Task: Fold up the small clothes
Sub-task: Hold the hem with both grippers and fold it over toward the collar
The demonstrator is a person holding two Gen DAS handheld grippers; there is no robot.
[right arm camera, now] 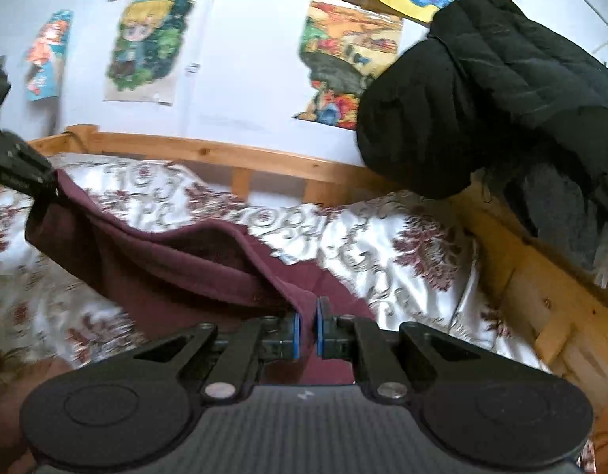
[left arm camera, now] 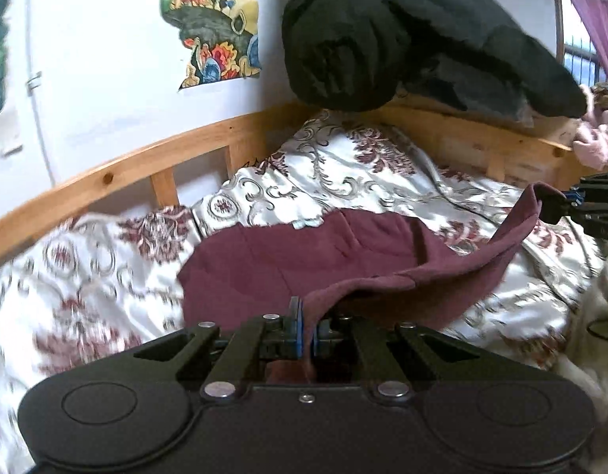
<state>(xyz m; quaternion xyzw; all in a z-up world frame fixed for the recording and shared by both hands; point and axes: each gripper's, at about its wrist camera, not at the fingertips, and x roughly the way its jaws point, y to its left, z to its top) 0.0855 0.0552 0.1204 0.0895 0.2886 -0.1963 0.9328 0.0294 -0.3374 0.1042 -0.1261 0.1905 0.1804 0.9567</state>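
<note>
Left-wrist view shows the left gripper (left arm camera: 305,324) clamped on a corner of a maroon garment (left arm camera: 288,260), its blue-faced pads pressed together with the soft, matte fabric pinched between them. From that pinch the cloth runs forward and spreads over a floral bedspread (left arm camera: 343,166), a glossy cream satin printed with dark red and grey scrollwork and lying in shallow wrinkles. A raised edge of the garment stretches off to the right of this gripper, rising as a taut band to the right gripper (left arm camera: 556,203), whose black angular body grips its far corner.

Seen from the right wrist, the right gripper (right arm camera: 307,326) is likewise closed on the garment (right arm camera: 165,260): a thin fold of maroon fabric sits in the narrow slit between its blue pads. The cloth hangs in a sagging, hammock-like curve up and to the left of it, ending at the left gripper (right arm camera: 47,185), so the garment is held between the two tools, partly lifted off the bedspread (right arm camera: 383,245).

Beyond both grippers, a rounded, knotty pine bed frame (left arm camera: 145,162) borders the mattress. A bulky black quilted coat (left arm camera: 383,39), puffy and ribbed, slumps over the frame ahead and to the right. Colourful cartoon posters (right arm camera: 145,43) with curling edges are stuck to the white wall.
</note>
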